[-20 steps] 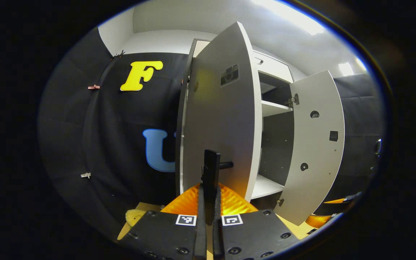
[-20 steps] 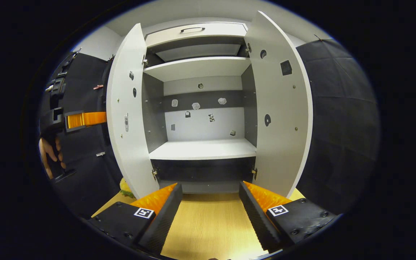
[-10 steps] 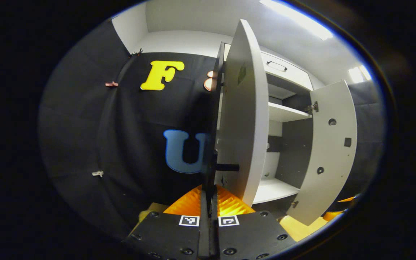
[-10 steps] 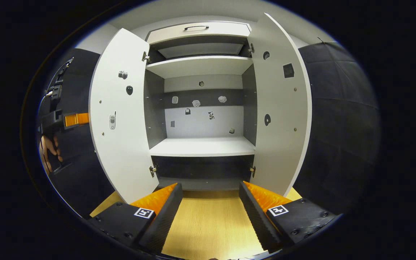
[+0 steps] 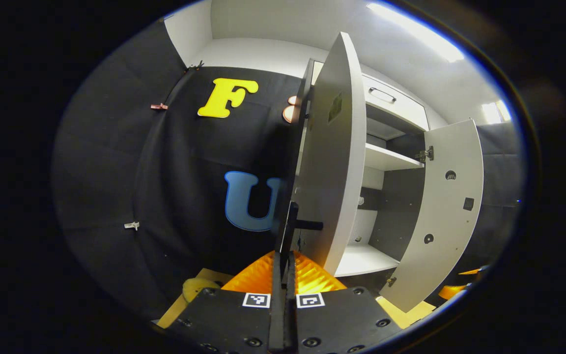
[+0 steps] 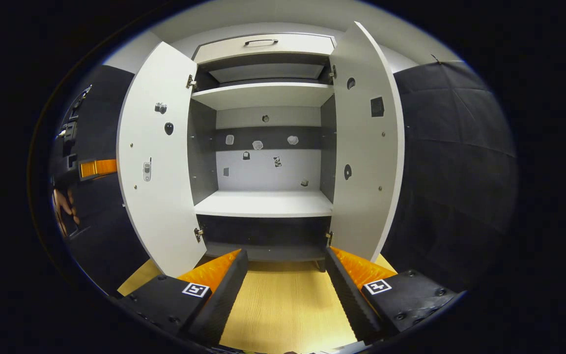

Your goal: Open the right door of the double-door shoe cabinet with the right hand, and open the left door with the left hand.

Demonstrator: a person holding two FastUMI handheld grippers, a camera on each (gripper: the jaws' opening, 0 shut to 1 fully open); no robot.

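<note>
Shoe cabinet (image 6: 263, 49), both doors open

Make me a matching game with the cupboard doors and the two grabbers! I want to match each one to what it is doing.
Things:
1. left gripper
2. right gripper
3. right door
4. lower shelf

States:
A. bare, nothing lying on it
B. fingers wide apart, holding nothing
C. swung open with no gripper on it
D. fingers closed on the left door's handle

Pairs: 1-D, 2-B, 3-C, 4-A
</note>
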